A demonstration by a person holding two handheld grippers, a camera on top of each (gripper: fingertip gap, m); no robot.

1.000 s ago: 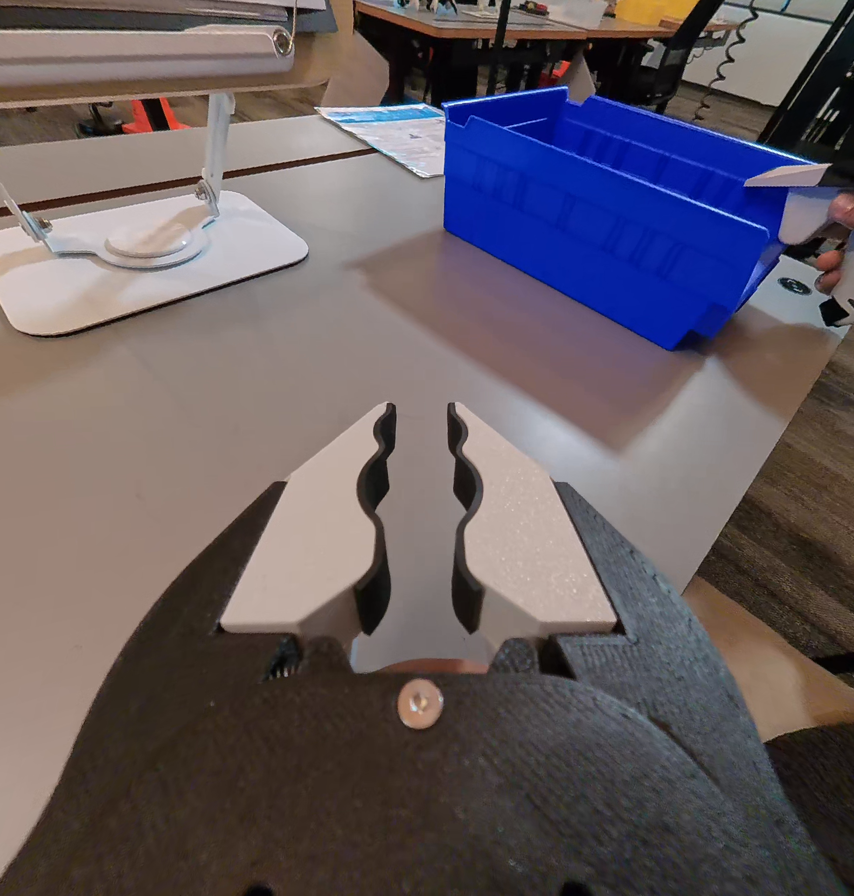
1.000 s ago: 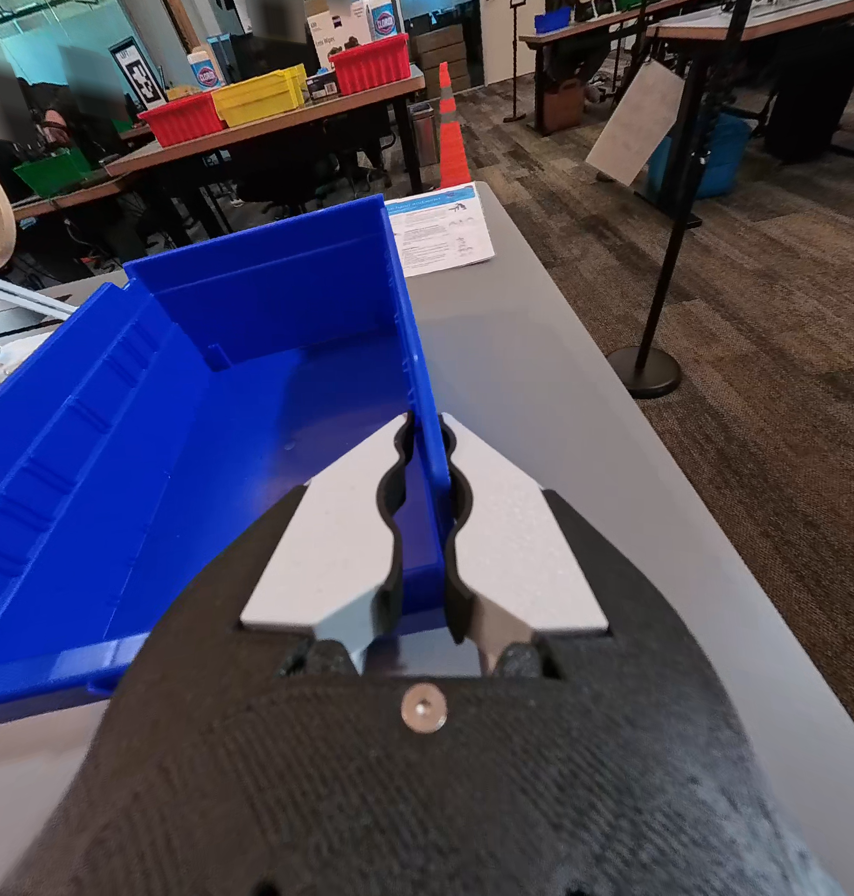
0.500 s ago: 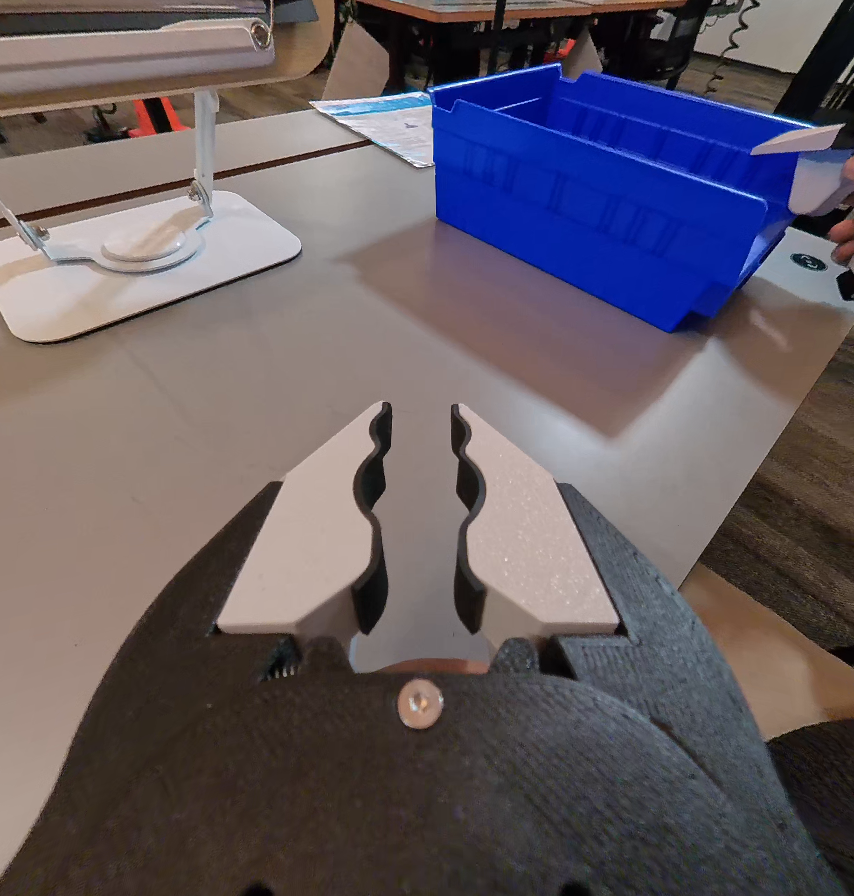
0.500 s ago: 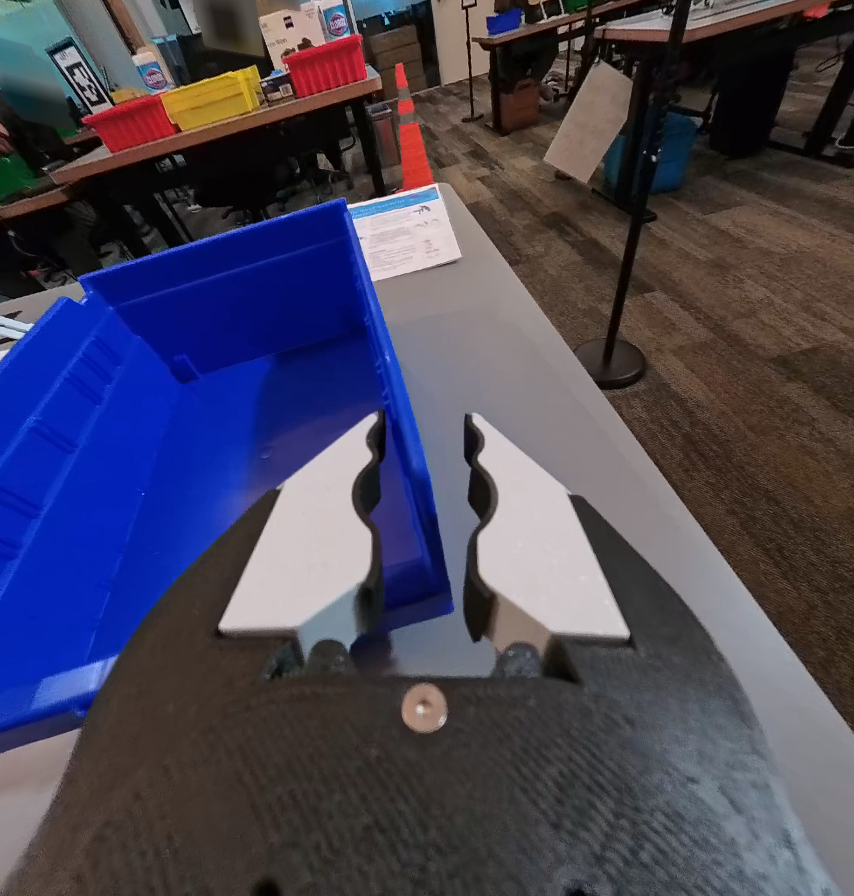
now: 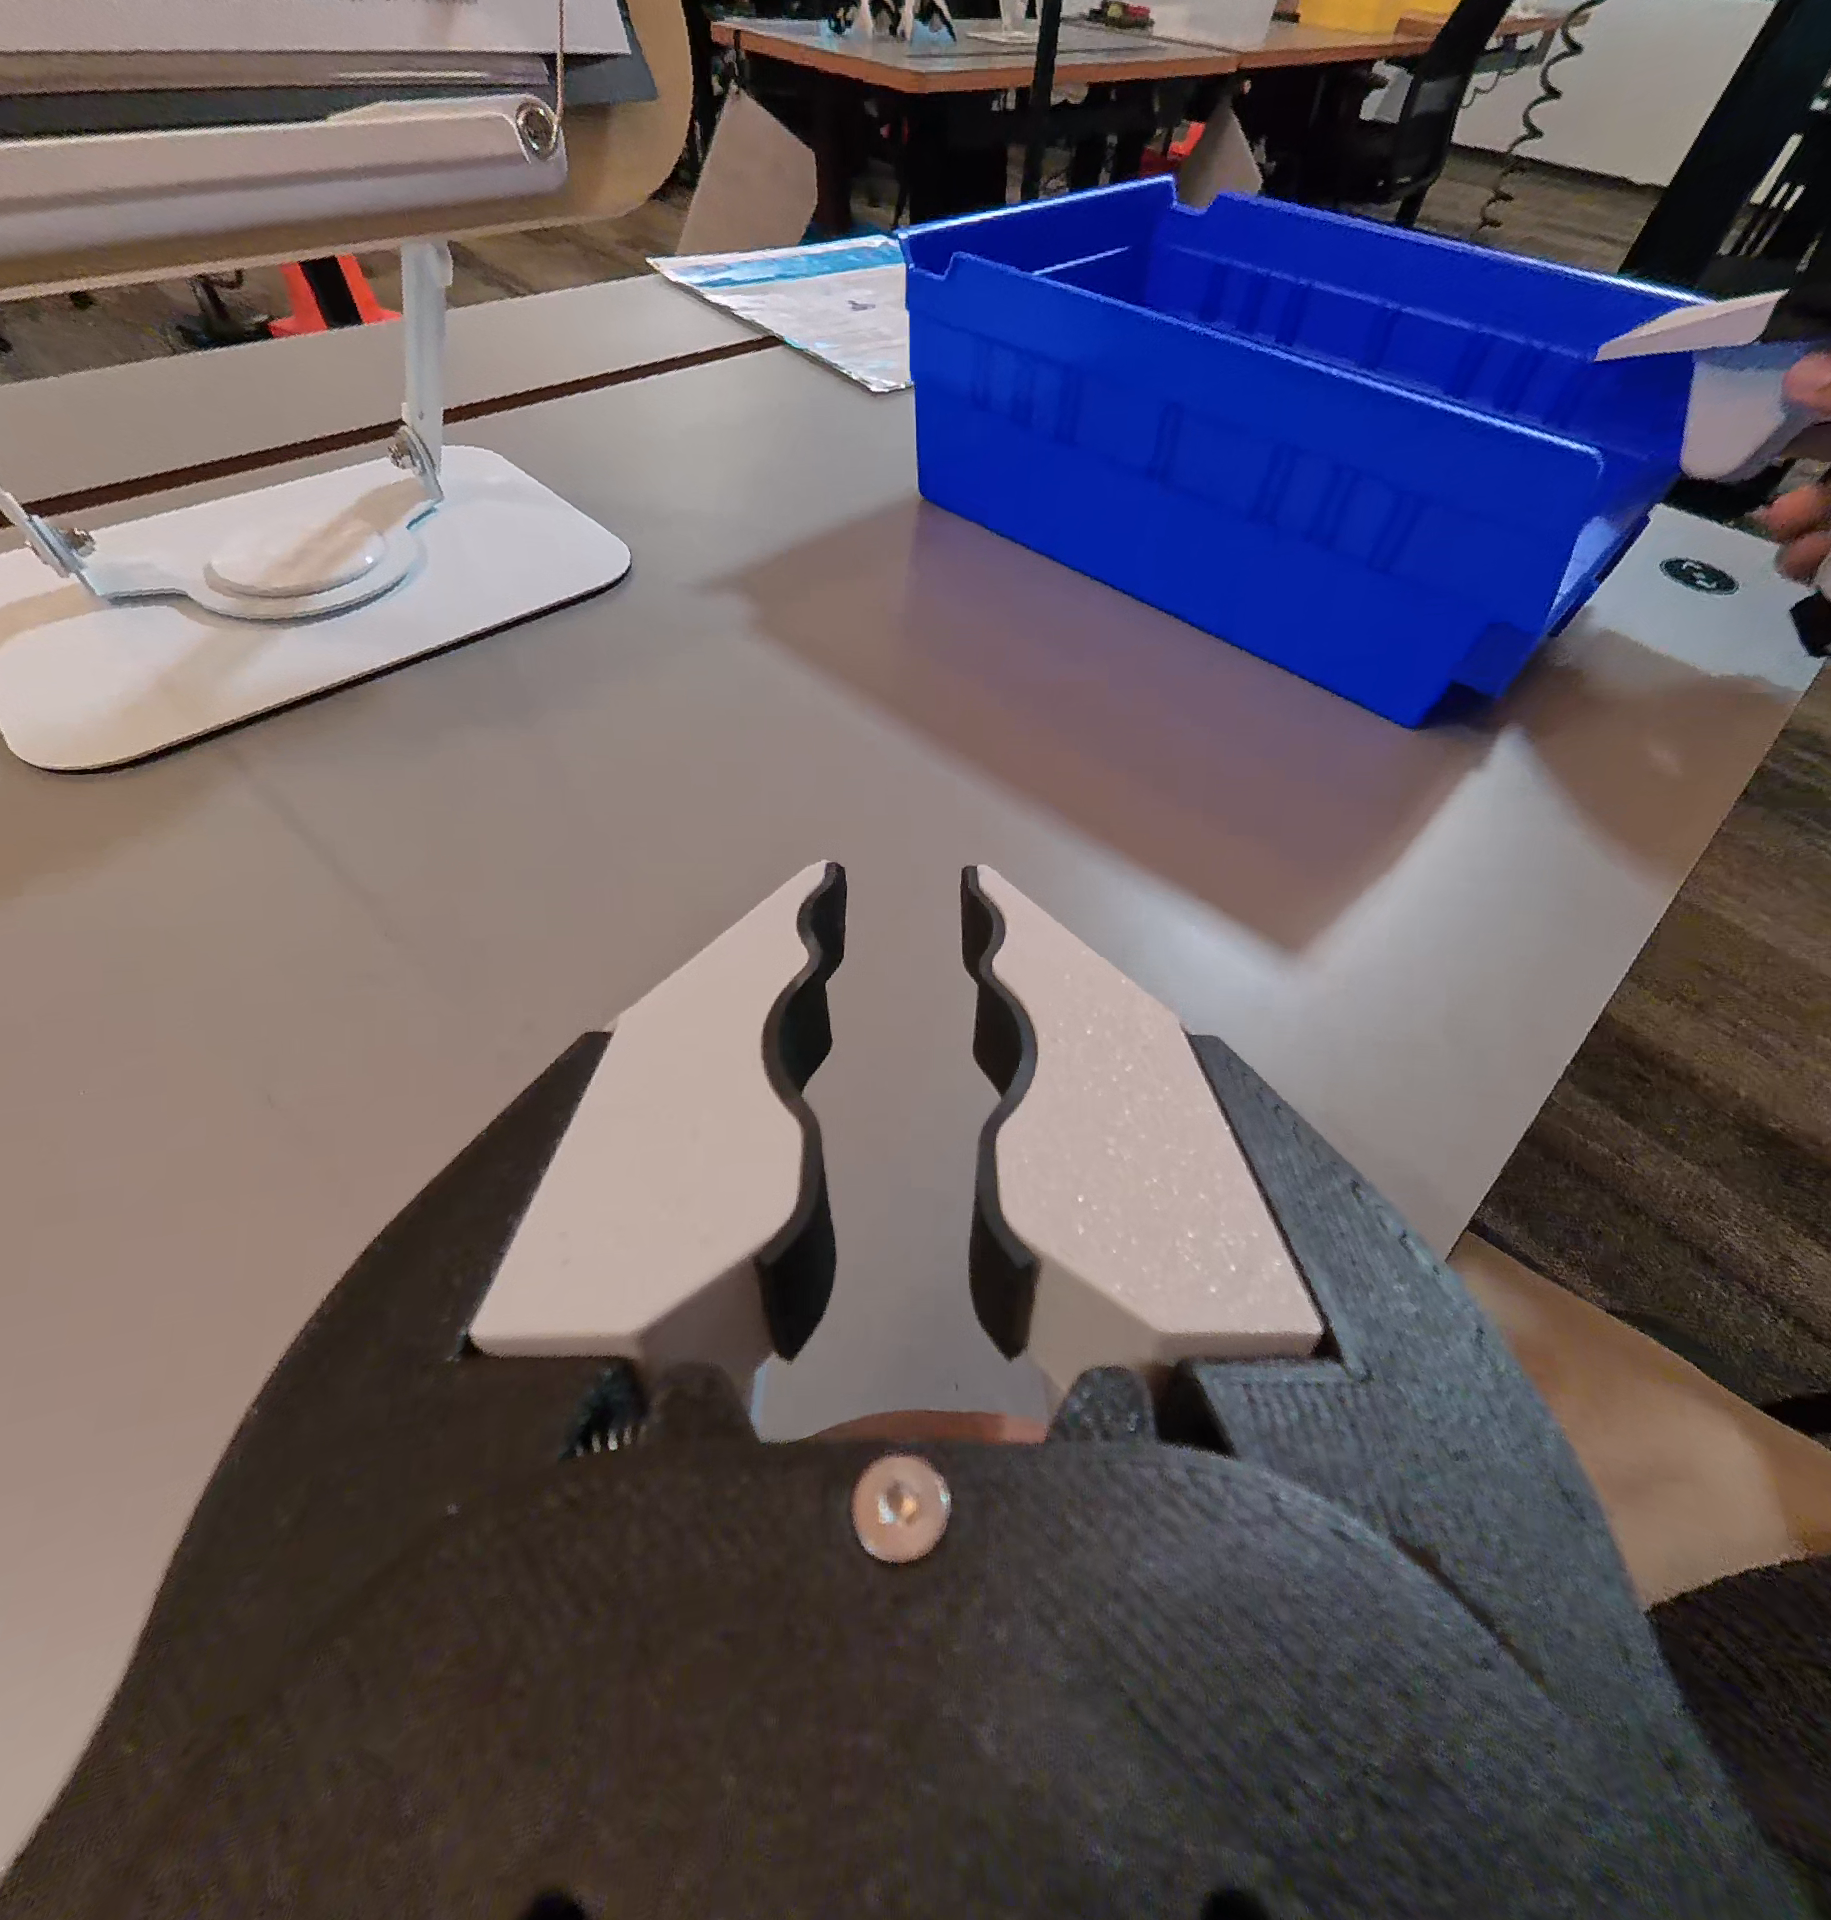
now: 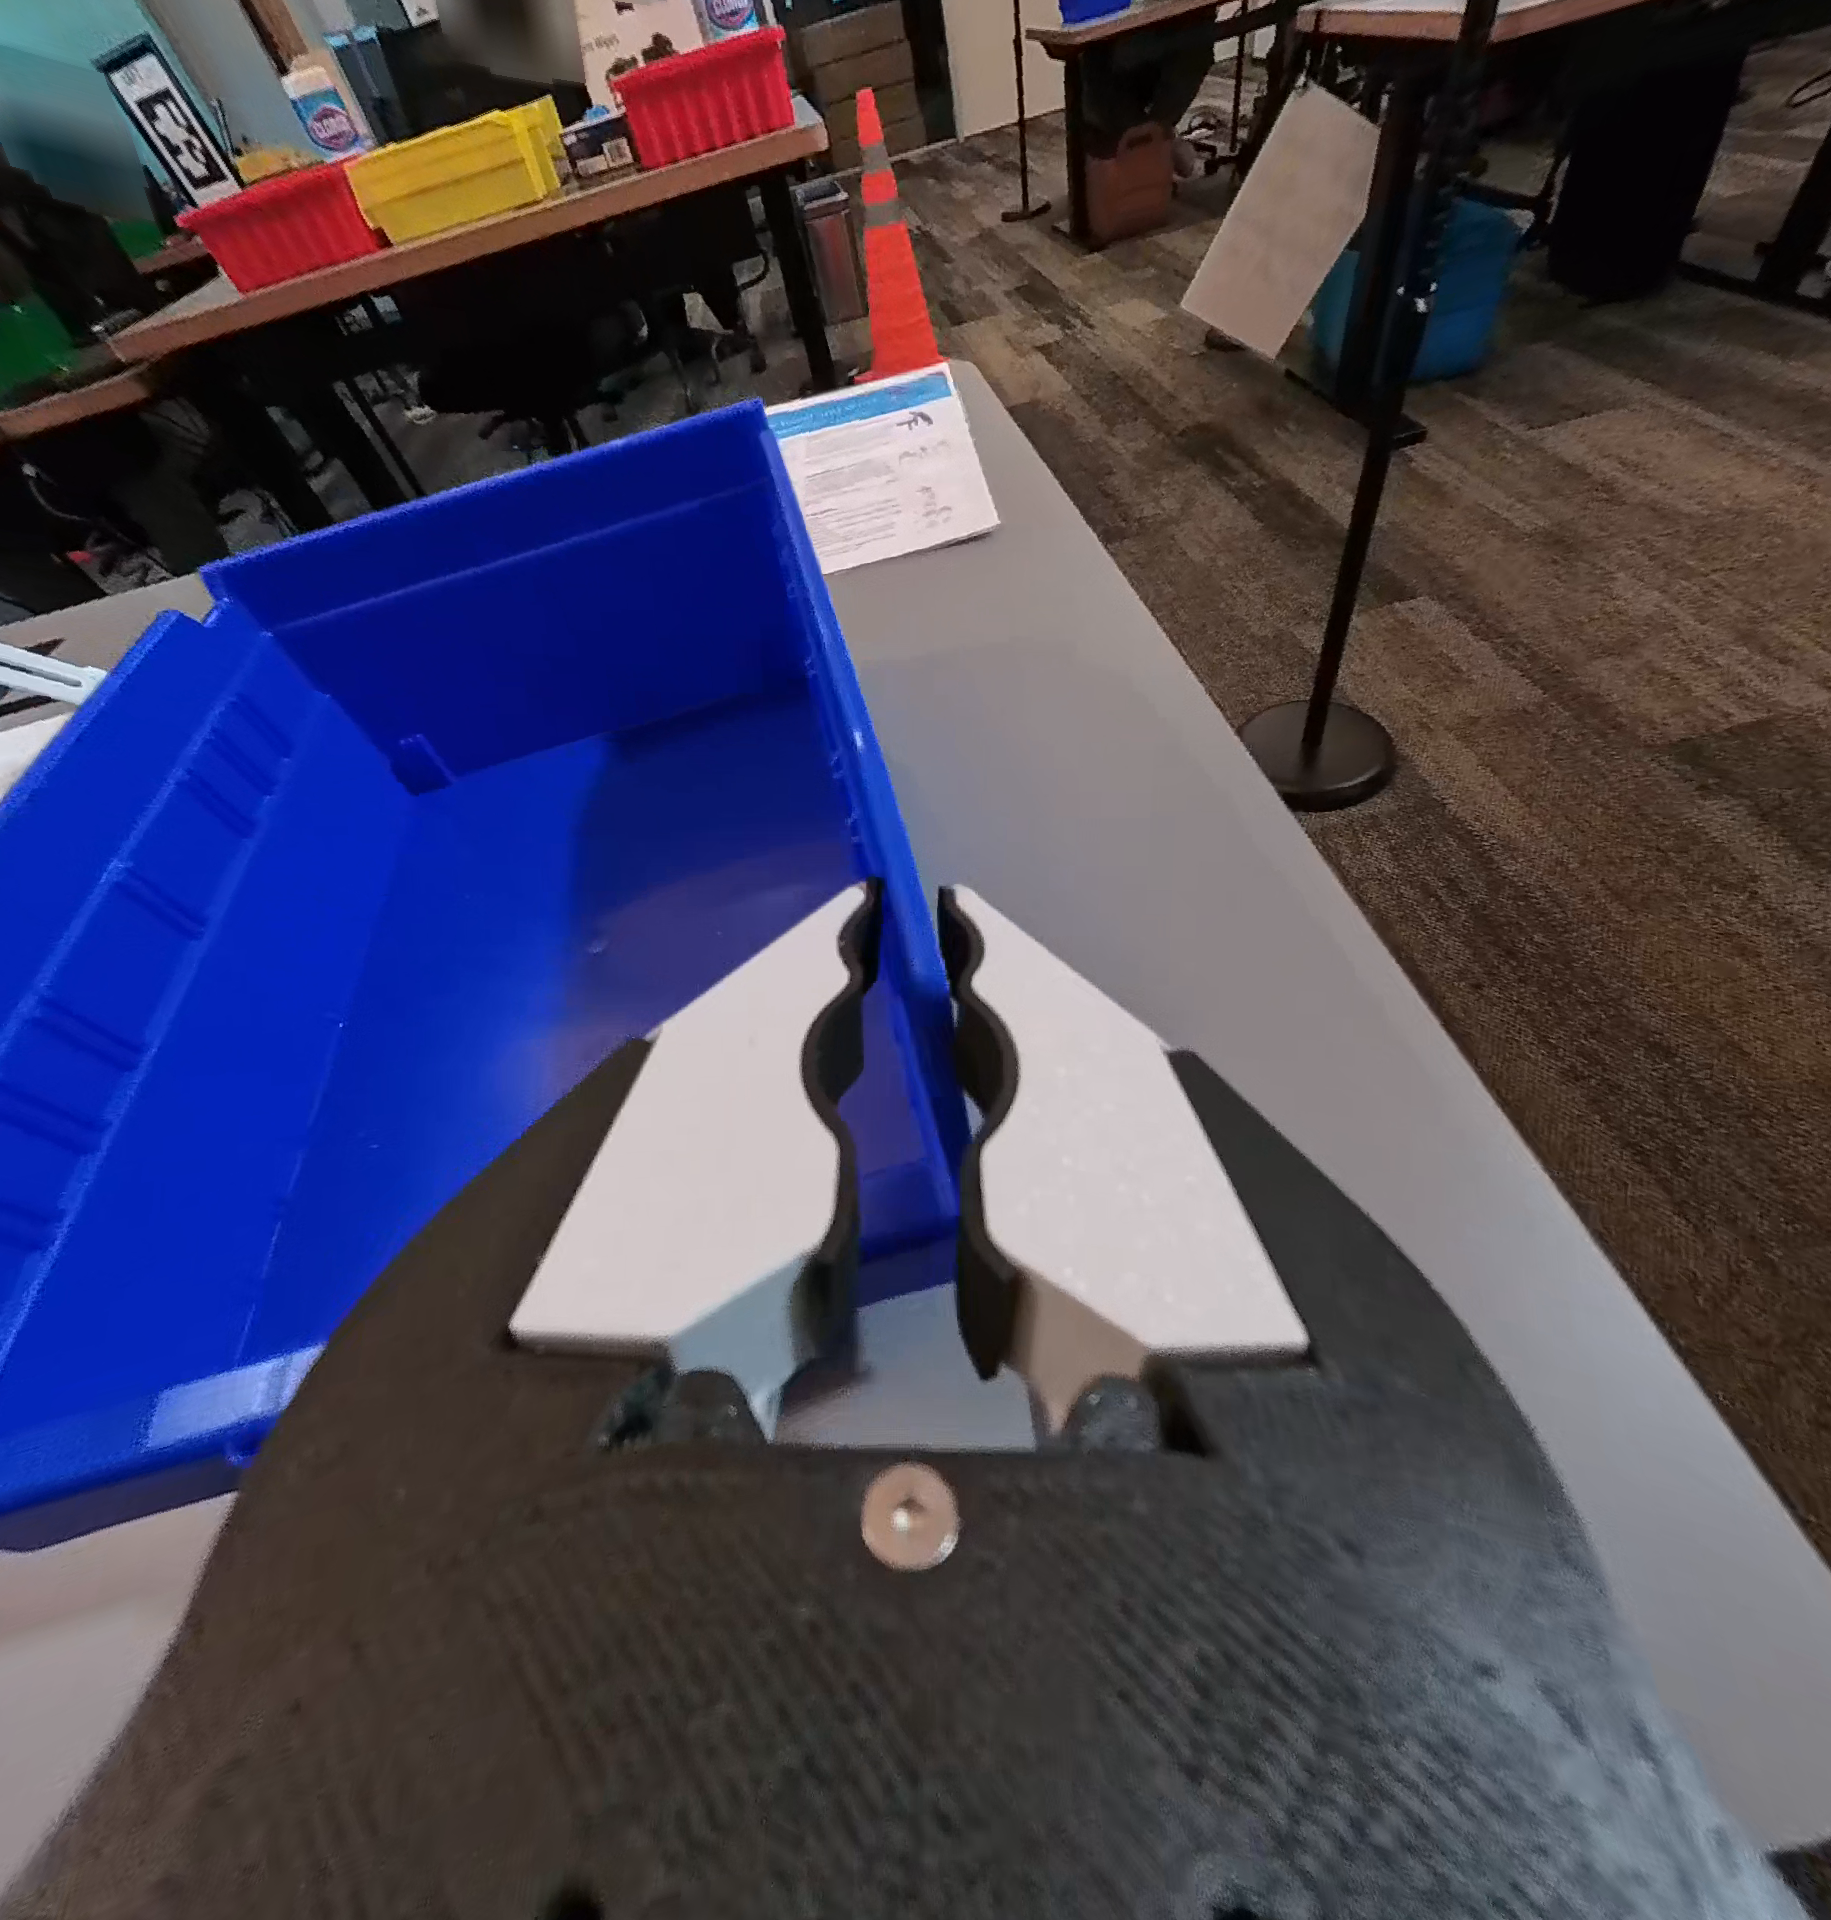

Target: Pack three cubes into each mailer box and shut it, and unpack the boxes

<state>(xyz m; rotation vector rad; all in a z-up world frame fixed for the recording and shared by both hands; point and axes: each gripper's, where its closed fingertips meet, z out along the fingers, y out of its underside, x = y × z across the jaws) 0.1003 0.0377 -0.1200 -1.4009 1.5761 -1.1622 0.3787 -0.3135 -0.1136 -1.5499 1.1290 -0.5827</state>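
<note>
An empty blue plastic bin point(image 5: 1254, 488) stands on the grey table at the far right. In the right wrist view the bin point(image 6: 371, 935) fills the left half. My right gripper point(image 6: 908, 899) is shut on the bin's right side wall near its front corner, one finger inside and one outside. Its white finger point(image 5: 1711, 332) and the hand holding it show at the right edge of the left wrist view. My left gripper point(image 5: 903, 883) is open a little and empty, low over bare table well short of the bin. No cubes or mailer boxes are in view.
A white stand base point(image 5: 267, 592) sits at the left. A printed sheet point(image 6: 880, 478) lies behind the bin. The table's right edge point(image 6: 1410, 1039) runs close beside the bin. A black pole base point(image 6: 1316, 748) and an orange cone point(image 6: 890, 270) stand on the floor beyond. The left gripper's tips are roughly 45 cm from the right gripper's.
My right gripper held the bin wall a second ago, opened around it, and is now shut on it again. The left gripper has barely moved.
</note>
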